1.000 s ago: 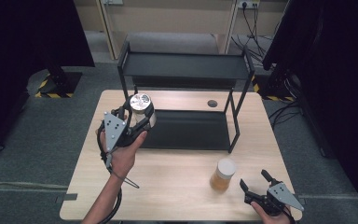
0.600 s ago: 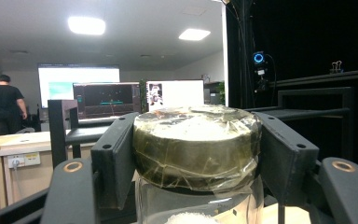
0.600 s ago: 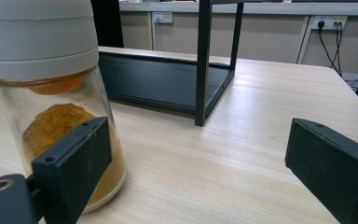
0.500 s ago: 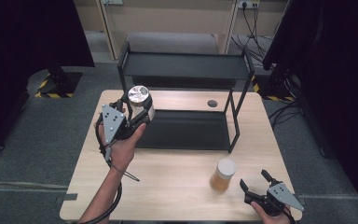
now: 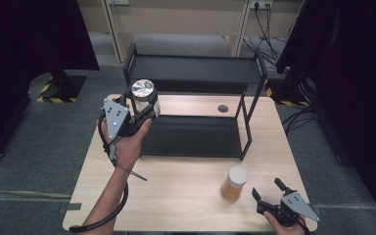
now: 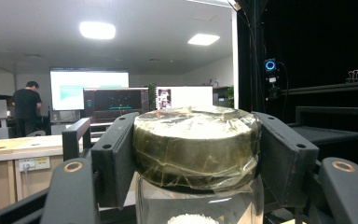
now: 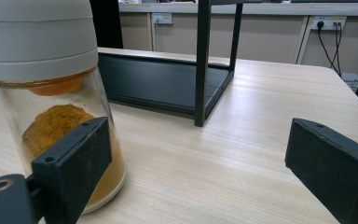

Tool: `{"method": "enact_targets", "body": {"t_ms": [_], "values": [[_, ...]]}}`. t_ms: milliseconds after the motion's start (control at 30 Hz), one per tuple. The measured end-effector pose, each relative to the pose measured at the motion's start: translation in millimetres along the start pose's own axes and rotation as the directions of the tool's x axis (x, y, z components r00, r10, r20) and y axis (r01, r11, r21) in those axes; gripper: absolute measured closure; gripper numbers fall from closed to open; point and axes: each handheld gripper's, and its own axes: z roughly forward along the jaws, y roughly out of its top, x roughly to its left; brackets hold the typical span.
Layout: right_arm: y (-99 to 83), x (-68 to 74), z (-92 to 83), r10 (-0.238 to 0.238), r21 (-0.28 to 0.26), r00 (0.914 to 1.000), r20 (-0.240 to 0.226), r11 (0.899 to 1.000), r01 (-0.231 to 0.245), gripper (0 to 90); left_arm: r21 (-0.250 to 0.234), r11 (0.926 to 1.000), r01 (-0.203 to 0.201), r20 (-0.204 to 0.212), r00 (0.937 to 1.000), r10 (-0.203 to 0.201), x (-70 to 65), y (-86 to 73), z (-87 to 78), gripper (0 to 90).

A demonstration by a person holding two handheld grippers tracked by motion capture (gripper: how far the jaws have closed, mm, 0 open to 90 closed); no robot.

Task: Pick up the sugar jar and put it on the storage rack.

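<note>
At the upper left of the high view, the left gripper point(image 5: 138, 108) holds a glass jar point(image 5: 144, 98) off the worktop point(image 5: 186, 196) beside the black rack point(image 5: 196, 83), jaws clamped on its foil-wrapped lid point(image 6: 196, 140). At the lower right, the right gripper point(image 5: 270, 192) rests with its jaws apart, just beside a white-capped spice jar point(image 5: 234, 182).

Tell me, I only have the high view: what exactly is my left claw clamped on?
Observer: The left claw grips the jar by its lid, which is wrapped in wrinkled clear tape.
Operator: Anything inside that jar?
Observer: Something white shows through the glass below the lid.
Operator: And the jar by my right claw?
Observer: The right claw stands open; the white-capped jar of orange-brown powder sits just beyond its left jaw, not between the jaws.
</note>
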Motion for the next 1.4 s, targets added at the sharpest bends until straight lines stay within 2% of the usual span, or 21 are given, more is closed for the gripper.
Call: {"method": "enact_targets", "body": {"t_ms": [1400], "values": [[-0.1,-0.3,-0.1,0.003,-0.001,1.0,0.0,1.0,-0.003,7.4,-0.035,0.9994,0.001,-0.036,0.9993,-0.003,6.1,39.6,42.6,34.7]]}}
